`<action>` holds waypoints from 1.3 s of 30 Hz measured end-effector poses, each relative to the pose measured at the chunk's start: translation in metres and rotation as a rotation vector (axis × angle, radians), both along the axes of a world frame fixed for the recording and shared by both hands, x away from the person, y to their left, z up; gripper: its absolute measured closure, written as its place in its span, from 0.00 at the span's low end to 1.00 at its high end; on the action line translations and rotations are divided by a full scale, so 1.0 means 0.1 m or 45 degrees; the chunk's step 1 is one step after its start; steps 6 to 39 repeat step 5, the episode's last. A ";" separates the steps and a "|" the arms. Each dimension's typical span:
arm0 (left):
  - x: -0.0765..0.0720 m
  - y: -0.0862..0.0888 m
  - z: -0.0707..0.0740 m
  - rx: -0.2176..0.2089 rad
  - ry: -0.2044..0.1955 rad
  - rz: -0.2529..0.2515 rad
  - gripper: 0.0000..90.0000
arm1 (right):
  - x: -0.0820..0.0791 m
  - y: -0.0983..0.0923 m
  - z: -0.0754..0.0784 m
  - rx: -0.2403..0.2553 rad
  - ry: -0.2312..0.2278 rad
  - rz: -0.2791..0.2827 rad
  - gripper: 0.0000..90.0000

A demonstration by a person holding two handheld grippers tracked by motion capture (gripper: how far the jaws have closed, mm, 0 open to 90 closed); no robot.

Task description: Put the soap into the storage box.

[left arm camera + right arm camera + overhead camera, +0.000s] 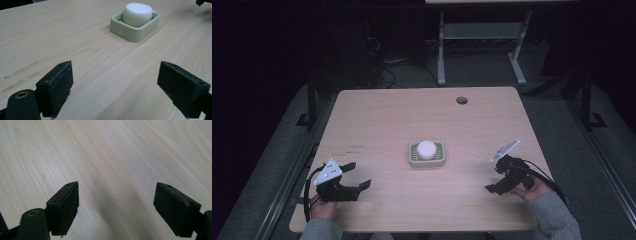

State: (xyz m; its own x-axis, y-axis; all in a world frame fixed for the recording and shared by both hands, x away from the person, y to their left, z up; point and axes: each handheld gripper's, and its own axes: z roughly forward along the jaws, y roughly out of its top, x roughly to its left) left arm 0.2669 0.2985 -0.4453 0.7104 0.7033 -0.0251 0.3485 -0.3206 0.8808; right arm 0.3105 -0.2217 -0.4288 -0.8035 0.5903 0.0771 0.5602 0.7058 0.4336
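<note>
**Holding Both Claws Wide Near a Soap Dish**

Resting low at the near edge, my left claw (354, 175) had its jaws spread wide with nothing between them, and my left hand (323, 206) gripped its body from behind. In the left gripper view the same left claw (115, 87) framed bare wood, its two black pads well apart. My right claw (495, 174) sat at the opposite near corner, likewise gaping and empty, with my right hand (537, 189) wrapped round it and a cable trailing back over my sleeve. In the right gripper view, that right claw (116, 207) looked down on plain grain alone.

Between the two, well apart from each, stood a pale green soap dish (426, 154) near the middle of the worktop (422, 115). A white round soap (426, 148) sat inside it. From the left gripper view the soap dish (135, 27) lay ahead, toward the upper right, the soap (138, 13) rising above its rim. A round hole (461, 100) pierced the worktop's far side.
</note>
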 end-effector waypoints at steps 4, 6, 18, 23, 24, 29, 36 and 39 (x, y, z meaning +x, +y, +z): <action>0.00 -0.03 0.00 0.027 0.001 0.005 0.14 | -0.14 0.01 0.00 0.022 -0.050 -0.040 0.21; 0.01 -0.03 0.01 0.011 0.006 -0.027 0.14 | -0.17 0.02 0.00 0.020 -0.062 -0.052 0.21; 0.01 -0.03 0.01 0.011 0.006 -0.027 0.14 | -0.17 0.02 0.00 0.020 -0.062 -0.052 0.21; 0.01 -0.03 0.01 0.011 0.006 -0.027 0.14 | -0.17 0.02 0.00 0.020 -0.062 -0.052 0.21; 0.01 -0.03 0.01 0.011 0.006 -0.027 0.14 | -0.17 0.02 0.00 0.020 -0.062 -0.052 0.21; 0.01 -0.03 0.01 0.011 0.006 -0.027 0.14 | -0.17 0.02 0.00 0.020 -0.062 -0.052 0.21; 0.01 -0.03 0.01 0.011 0.006 -0.027 0.14 | -0.17 0.02 0.00 0.020 -0.062 -0.052 0.21; 0.01 -0.03 0.01 0.011 0.006 -0.027 0.14 | -0.17 0.02 0.00 0.020 -0.062 -0.052 0.21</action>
